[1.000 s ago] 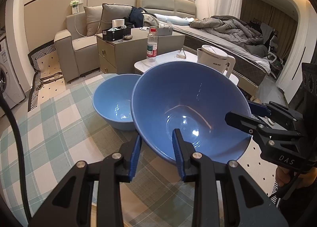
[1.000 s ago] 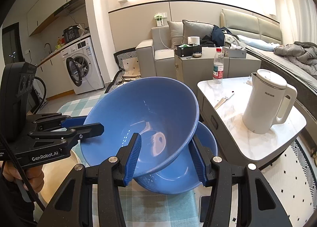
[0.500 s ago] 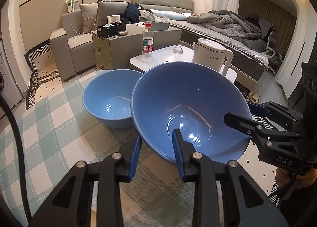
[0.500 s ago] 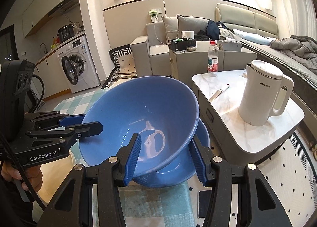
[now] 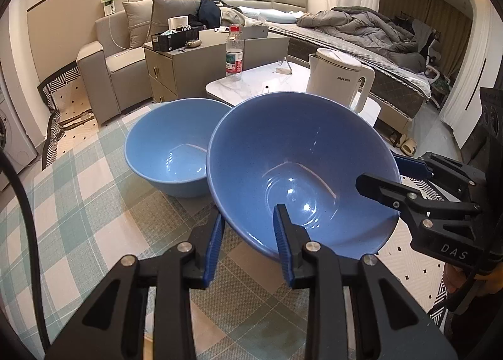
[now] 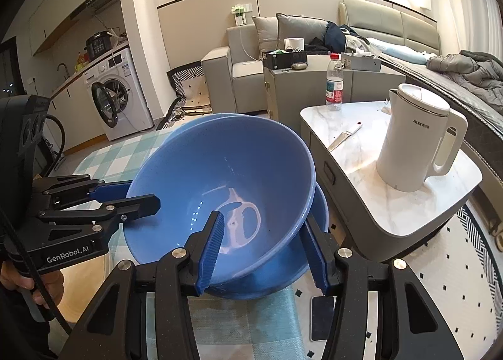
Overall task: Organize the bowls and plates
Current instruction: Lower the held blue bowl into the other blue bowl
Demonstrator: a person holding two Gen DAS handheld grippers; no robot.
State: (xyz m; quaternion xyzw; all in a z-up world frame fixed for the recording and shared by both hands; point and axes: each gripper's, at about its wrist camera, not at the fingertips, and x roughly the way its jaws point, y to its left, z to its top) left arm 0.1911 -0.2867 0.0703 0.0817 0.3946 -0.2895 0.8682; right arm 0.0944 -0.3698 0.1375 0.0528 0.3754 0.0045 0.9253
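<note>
both claws (image 5: 248,242) (image 6: 262,250) clamp tilted bowl (image 5: 298,171) | right view only: knife (image 6: 344,137)

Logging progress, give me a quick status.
Both tools, left and right, clamped on the tilted bowl. Second bowl waits on the tablecloth. Nothing between them.

Glossy blue bowl (image 5: 301,168); woven checked tablecloth (image 5: 78,202)

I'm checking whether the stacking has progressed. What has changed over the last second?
The tilted blue bowl, clamped by the left gripper and right gripper, has sunk closer to the second blue bowl on the checked cloth. Both grips, and the resting bowl, are unchanged.
</note>
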